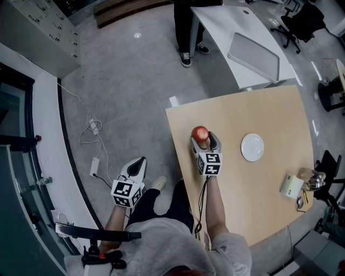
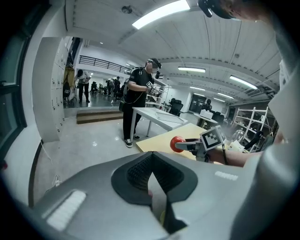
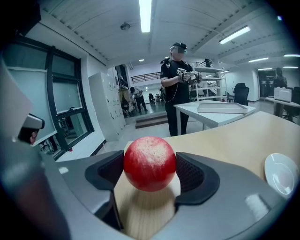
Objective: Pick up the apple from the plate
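The right gripper (image 1: 204,141) is clenched on the apple (image 3: 149,162). Its two dark pads press the red fruit from either side, and the apple hangs just clear of the surface with its shadow below it. Under the gripper lies the tabletop (image 3: 234,137), pale wood grain, bare and matte. To the gripper's right and well apart from it, the white plate (image 3: 282,174) sits flat on that same wood.

The left gripper (image 2: 153,180) is off the tabletop, to the left of the right one and low over the floor (image 1: 129,91). Its pads are pressed together with nothing between them. The floor is grey and polished, with a white cable (image 1: 92,129) trailing across it.

Beyond the tabletop's far edge stands a white table (image 3: 211,116) carrying a shallow tray (image 3: 223,107), and a person (image 3: 176,82) in dark clothes stands behind it. Farther left are pale cabinets (image 3: 108,101) and a dark-framed window (image 3: 56,101). Long light strips (image 3: 145,14) run along the ribbed ceiling.
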`<move>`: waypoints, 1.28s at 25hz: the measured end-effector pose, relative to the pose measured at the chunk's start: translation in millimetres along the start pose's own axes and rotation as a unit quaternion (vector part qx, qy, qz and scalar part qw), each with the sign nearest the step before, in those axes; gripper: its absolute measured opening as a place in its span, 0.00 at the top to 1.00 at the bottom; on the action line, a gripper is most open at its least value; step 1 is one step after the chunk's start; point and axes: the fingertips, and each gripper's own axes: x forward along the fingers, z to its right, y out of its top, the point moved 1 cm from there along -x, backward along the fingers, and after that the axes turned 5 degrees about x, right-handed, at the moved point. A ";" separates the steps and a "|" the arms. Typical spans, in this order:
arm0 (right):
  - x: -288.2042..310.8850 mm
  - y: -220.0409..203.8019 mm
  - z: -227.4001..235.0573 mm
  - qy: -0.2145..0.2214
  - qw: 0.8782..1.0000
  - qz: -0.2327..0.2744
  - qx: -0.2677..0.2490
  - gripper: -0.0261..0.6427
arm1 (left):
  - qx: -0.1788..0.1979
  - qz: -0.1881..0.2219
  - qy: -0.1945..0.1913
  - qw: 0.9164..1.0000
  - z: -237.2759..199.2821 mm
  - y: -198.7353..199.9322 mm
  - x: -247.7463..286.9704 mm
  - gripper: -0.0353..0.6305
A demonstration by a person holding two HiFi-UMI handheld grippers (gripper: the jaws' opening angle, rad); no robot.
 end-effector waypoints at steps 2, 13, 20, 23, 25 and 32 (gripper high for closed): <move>3.8 -2.7 -1.7 0.003 1.000 -0.004 -0.002 0.43 | -0.003 -0.003 0.004 1.000 -1.7 -3.3 -1.4 0.92; 12.8 -13.8 -10.9 0.014 1.000 -0.020 -0.016 0.43 | -0.017 -0.019 0.018 1.000 -4.5 -17.0 -8.9 0.92; 15.9 -24.3 -6.3 0.014 0.999 -0.024 -0.018 0.43 | -0.018 -0.022 0.021 0.999 -1.8 -23.9 -5.7 0.92; 17.6 -26.5 -4.8 0.015 0.999 -0.024 -0.016 0.43 | -0.019 -0.024 0.022 0.999 -0.9 -26.7 -4.6 0.92; 18.3 -26.3 -4.6 0.014 1.000 -0.023 -0.016 0.43 | -0.020 -0.025 0.022 0.999 -0.6 -27.6 -4.4 0.92; 19.6 -25.9 -5.7 -0.008 1.000 -0.017 -0.012 0.43 | -0.021 -0.027 0.022 0.999 -3.8 -28.8 -6.8 0.92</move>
